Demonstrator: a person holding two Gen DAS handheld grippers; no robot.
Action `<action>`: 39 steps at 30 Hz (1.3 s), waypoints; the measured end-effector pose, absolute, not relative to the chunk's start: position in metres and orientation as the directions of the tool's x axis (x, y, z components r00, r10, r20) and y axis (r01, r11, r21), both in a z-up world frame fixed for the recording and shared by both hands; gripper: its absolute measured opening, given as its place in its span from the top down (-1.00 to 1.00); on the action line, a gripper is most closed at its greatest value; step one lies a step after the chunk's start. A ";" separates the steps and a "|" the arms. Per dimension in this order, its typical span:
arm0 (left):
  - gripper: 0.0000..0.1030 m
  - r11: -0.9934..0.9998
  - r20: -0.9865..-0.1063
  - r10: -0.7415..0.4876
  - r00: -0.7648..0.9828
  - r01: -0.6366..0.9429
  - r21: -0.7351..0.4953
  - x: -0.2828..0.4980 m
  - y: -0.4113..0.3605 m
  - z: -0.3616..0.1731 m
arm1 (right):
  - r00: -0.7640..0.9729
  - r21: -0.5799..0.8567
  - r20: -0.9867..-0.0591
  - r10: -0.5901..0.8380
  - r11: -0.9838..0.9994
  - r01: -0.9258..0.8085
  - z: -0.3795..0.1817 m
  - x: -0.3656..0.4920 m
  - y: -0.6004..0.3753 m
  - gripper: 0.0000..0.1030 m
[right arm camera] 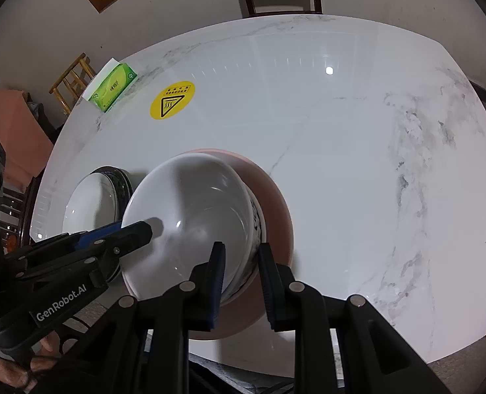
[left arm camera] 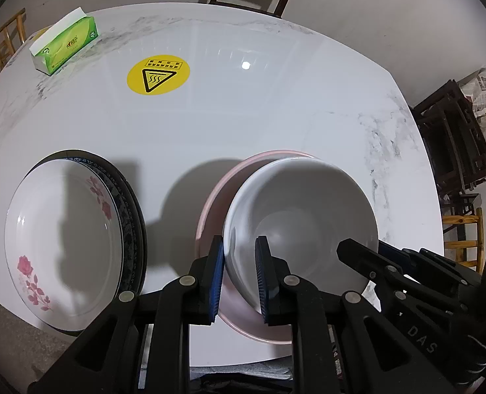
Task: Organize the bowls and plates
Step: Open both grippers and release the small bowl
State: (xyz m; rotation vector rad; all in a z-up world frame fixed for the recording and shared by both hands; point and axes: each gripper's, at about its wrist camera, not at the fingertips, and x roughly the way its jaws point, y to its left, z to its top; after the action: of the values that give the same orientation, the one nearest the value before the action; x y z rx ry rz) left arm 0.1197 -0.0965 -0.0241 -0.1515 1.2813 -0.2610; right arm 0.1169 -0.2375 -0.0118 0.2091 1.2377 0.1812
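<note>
Marble table [left arm camera: 259, 115]: white top with grey veining, the largest item I have in sight; all the dishes sit on its near edge.

Plate stack [left arm camera: 78, 239]: a white plate with pink rose prints on top of a dark blue-patterned plate, to the left of the bowls and apart from them. My left view shows the roses; in the right view I see only its glossy rim behind the left gripper.

Pink bowl [left arm camera: 210, 203]: lowest of the nested pair, resting on the table near the front edge.

White bowl [left arm camera: 298, 216]: plain glossy inside, tilted, sitting in the pink bowl. Only my right view shows the dark lettering on its outer wall [right arm camera: 254, 220].

Left gripper [left arm camera: 239, 279]: narrow, its blue pads clamped on the white bowl's left rim.

Right gripper [right arm camera: 241, 285]: narrow, closed on the same bowl's right rim, one finger inside, one outside.

Tissue pack [left arm camera: 63, 46]: green, at the far left corner.

Yellow sticker [left arm camera: 158, 75]: round heat warning, near the pack.
</note>
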 end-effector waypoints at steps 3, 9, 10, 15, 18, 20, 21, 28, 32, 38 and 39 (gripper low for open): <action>0.64 0.957 -0.919 -0.288 0.269 0.114 -0.266 0.118 -0.096 -0.023 | 0.321 0.265 -0.912 0.257 0.964 -0.019 -0.012 0.116 -0.239 0.52; 0.37 0.956 -0.909 -0.290 0.300 0.133 -0.261 0.116 -0.097 -0.017 | 0.322 0.264 -0.911 0.257 0.964 -0.024 -0.011 0.113 -0.237 0.46; 0.31 0.956 -0.907 -0.289 0.305 0.136 -0.259 0.115 -0.097 -0.017 | 0.321 0.263 -0.912 0.256 0.965 -0.024 -0.011 0.113 -0.237 0.46; 0.19 0.961 -0.901 -0.274 0.337 0.142 -0.239 0.113 -0.094 -0.012 | 0.338 0.252 -0.909 0.244 0.968 -0.023 -0.007 0.110 -0.236 0.41; 0.19 0.963 -0.898 -0.266 0.349 0.140 -0.231 0.112 -0.092 -0.011 | 0.353 0.246 -0.905 0.236 0.969 -0.019 -0.003 0.107 -0.237 0.34; 0.19 0.965 -0.895 -0.260 0.362 0.142 -0.222 0.110 -0.092 -0.009 | 0.366 0.248 -0.900 0.236 0.969 -0.016 0.000 0.104 -0.238 0.30; 0.19 0.965 -0.894 -0.259 0.366 0.143 -0.221 0.110 -0.091 -0.008 | 0.370 0.249 -0.898 0.236 0.968 -0.014 0.002 0.103 -0.238 0.30; 0.13 0.969 -0.872 -0.245 0.424 0.148 -0.200 0.103 -0.088 0.001 | 0.414 0.245 -0.880 0.231 0.969 -0.020 0.012 0.096 -0.239 0.30; 0.01 0.973 -0.854 -0.227 0.469 0.154 -0.173 0.097 -0.086 0.008 | 0.426 0.265 -0.869 0.253 0.964 -0.032 0.015 0.091 -0.239 0.30; -0.03 0.980 -0.841 -0.192 0.505 0.139 -0.140 0.090 -0.078 0.011 | 0.467 0.268 -0.848 0.252 0.963 -0.033 0.022 0.082 -0.241 0.30; -0.03 0.981 -0.840 -0.188 0.509 0.137 -0.136 0.088 -0.076 0.011 | 0.474 0.260 -0.846 0.244 0.965 -0.034 0.023 0.081 -0.241 0.30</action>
State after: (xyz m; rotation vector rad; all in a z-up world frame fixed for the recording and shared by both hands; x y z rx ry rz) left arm 0.0882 -0.0762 0.0109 -0.0542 1.0179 -0.1960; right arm 0.0805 -0.2406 0.0229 0.2189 1.0652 0.1715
